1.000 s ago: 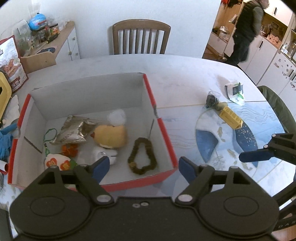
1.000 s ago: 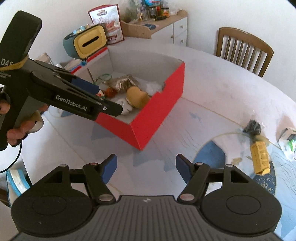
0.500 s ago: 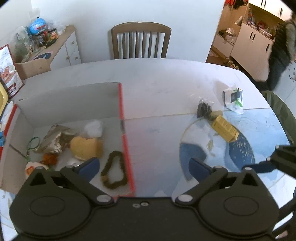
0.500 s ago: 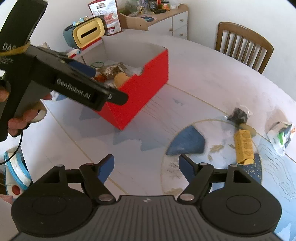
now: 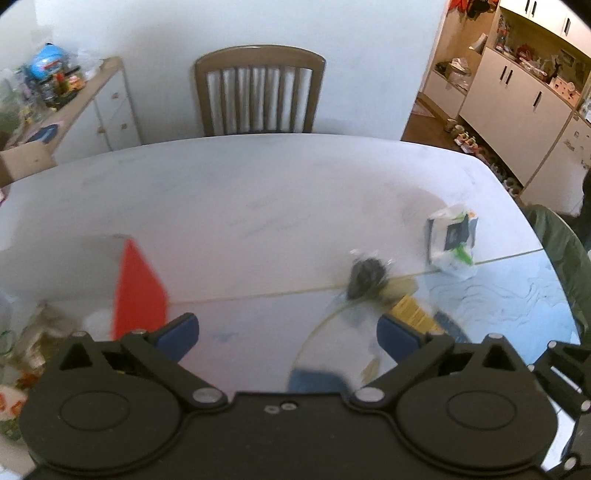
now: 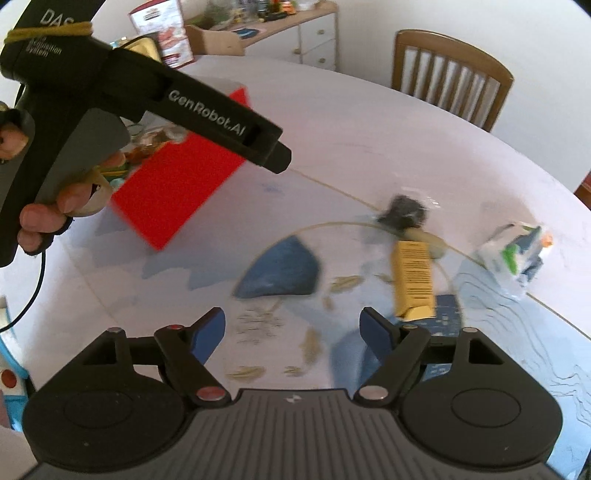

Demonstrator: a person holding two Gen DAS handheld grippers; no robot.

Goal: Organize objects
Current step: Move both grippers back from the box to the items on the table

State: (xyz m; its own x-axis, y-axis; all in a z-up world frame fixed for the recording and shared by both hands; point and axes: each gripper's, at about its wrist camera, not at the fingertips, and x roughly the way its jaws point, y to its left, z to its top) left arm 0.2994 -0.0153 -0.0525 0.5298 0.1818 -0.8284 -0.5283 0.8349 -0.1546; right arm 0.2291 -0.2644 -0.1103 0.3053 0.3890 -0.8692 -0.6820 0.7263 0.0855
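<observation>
The left gripper (image 5: pixel 286 334) hangs over the pale table (image 5: pixel 258 192) with its jaws spread wide and nothing between the blue pads; they opened further within the last second. From its wrist view the red-sided cardboard box (image 5: pixel 138 291) sits at about nine o'clock, at the left edge, its jumbled contents too blurred to name. At roughly one o'clock from the left gripper lies a dark bundle in clear wrap (image 5: pixel 365 275), with a yellow carton (image 5: pixel 413 314) just beside it and partly hidden behind the right-hand pad. Farther toward two o'clock rests a white packet with green and dark print (image 5: pixel 452 240). A wooden chair (image 5: pixel 258 92) stands at twelve o'clock beyond the table's far edge, and white cabinets (image 5: pixel 517 99) fill the upper right.

The right gripper (image 6: pixel 293 328) is also open, its jaws having just been widening, with only the blue-patterned tabletop showing between them. In its wrist view the yellow carton (image 6: pixel 413 280) lies at about one o'clock, its upper end touching the dark bundle (image 6: pixel 402 212), and the white packet (image 6: pixel 517 251) sits apart at two o'clock. The box (image 6: pixel 177 181) shows at ten o'clock, partly hidden behind the black body of the left gripper held in a hand (image 6: pixel 55 206). A sideboard (image 6: pixel 288 33) crowded with groceries stands at twelve o'clock.
</observation>
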